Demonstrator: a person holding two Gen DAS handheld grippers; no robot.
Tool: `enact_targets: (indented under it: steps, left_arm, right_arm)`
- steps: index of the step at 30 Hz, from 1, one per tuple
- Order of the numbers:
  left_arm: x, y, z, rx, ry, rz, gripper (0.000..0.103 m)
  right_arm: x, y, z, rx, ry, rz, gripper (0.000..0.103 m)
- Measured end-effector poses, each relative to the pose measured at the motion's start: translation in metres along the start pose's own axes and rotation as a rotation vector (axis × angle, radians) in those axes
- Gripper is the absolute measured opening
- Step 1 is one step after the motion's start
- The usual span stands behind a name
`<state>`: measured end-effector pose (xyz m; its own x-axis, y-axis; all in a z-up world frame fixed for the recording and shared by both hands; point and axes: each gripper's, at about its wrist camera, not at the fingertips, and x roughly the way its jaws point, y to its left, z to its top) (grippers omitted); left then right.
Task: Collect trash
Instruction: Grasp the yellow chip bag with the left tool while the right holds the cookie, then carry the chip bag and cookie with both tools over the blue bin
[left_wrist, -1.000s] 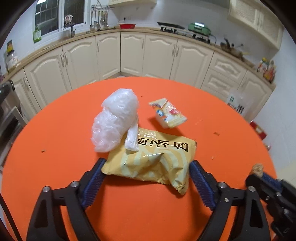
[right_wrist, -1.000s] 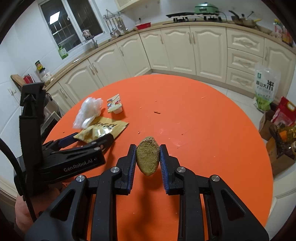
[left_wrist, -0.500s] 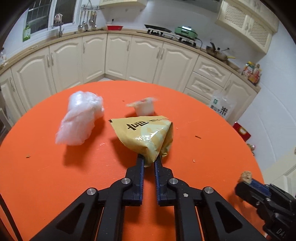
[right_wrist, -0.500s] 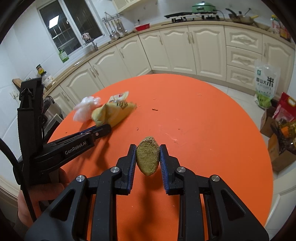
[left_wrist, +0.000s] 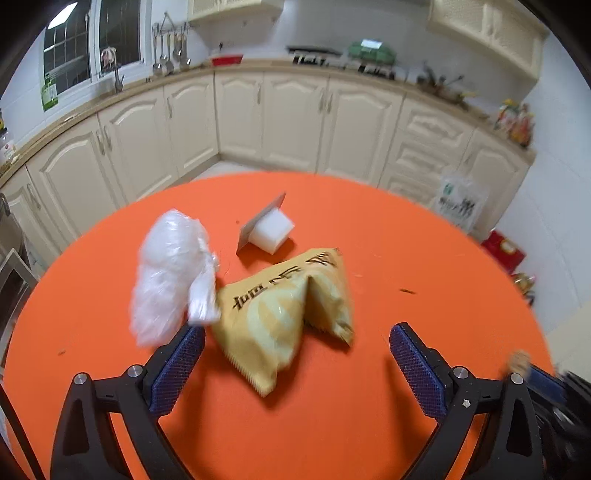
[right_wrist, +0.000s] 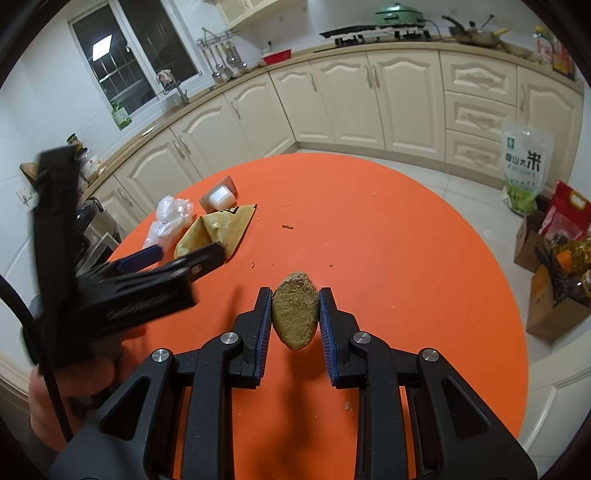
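Note:
A yellow snack bag (left_wrist: 284, 314) lies crumpled on the round orange table (left_wrist: 369, 424), between the open fingers of my left gripper (left_wrist: 295, 354), which touches nothing. A clear plastic bag (left_wrist: 170, 284) lies beside its left side. A small white cup with a peeled lid (left_wrist: 267, 232) sits behind. The same pile shows in the right wrist view: snack bag (right_wrist: 218, 229), plastic bag (right_wrist: 168, 218), cup (right_wrist: 219, 195). My right gripper (right_wrist: 295, 317) is shut on a brown oval scrap (right_wrist: 295, 314), held above the table.
Cream kitchen cabinets (left_wrist: 295, 118) curve behind the table. Bags and boxes (right_wrist: 554, 236) stand on the floor at the right. Small crumbs (right_wrist: 286, 226) dot the table. The left gripper's body (right_wrist: 122, 291) is to the left of the right gripper.
My left gripper closed on the snack bag and lifted it, then opened. The bag now lies on the table, turned and crumpled. The right gripper kept the scrap.

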<state>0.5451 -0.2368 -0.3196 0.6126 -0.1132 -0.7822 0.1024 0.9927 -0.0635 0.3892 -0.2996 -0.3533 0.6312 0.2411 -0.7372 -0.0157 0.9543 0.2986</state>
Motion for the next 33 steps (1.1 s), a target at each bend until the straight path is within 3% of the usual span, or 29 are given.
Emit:
enact_targets:
  steps: [1, 2, 3, 4, 5, 7, 9, 23, 33]
  left_arm:
    - [0.006, -0.001, 0.004, 0.002, 0.013, 0.015, 0.096]
    - [0.009, -0.007, 0.014, 0.003, -0.008, 0.002, 0.088]
    - [0.011, -0.006, 0.016, -0.007, -0.013, -0.024, 0.074]
    - [0.013, -0.007, 0.019, -0.015, -0.014, -0.030, 0.071]
    - [0.014, -0.008, 0.019, -0.013, -0.022, -0.032, 0.055]
    - [0.016, -0.009, 0.019, -0.008, -0.028, -0.056, 0.042]
    - [0.015, -0.003, 0.017, -0.013, -0.028, -0.079, 0.015]
    - [-0.027, 0.057, -0.009, -0.033, -0.070, -0.201, 0.014]
    - [-0.113, 0.037, -0.058, 0.032, -0.169, -0.232, 0.014]
  right_arm:
    - [0.001, -0.001, 0.001, 0.001, 0.001, 0.000, 0.023]
    - [0.001, -0.001, 0.001, 0.002, 0.002, -0.002, 0.023]
    - [0.002, -0.003, 0.001, 0.004, 0.004, -0.003, 0.023]
    - [0.003, -0.004, 0.001, 0.005, 0.005, -0.002, 0.023]
    - [0.004, -0.004, 0.001, 0.006, 0.006, -0.002, 0.023]
    - [0.005, -0.005, 0.002, 0.006, 0.007, -0.003, 0.023]
    - [0.005, -0.005, 0.001, 0.009, 0.006, -0.002, 0.023]
    - [-0.022, -0.001, -0.003, 0.014, -0.021, -0.023, 0.023]
    - [-0.077, -0.004, -0.009, 0.025, -0.105, -0.047, 0.023]
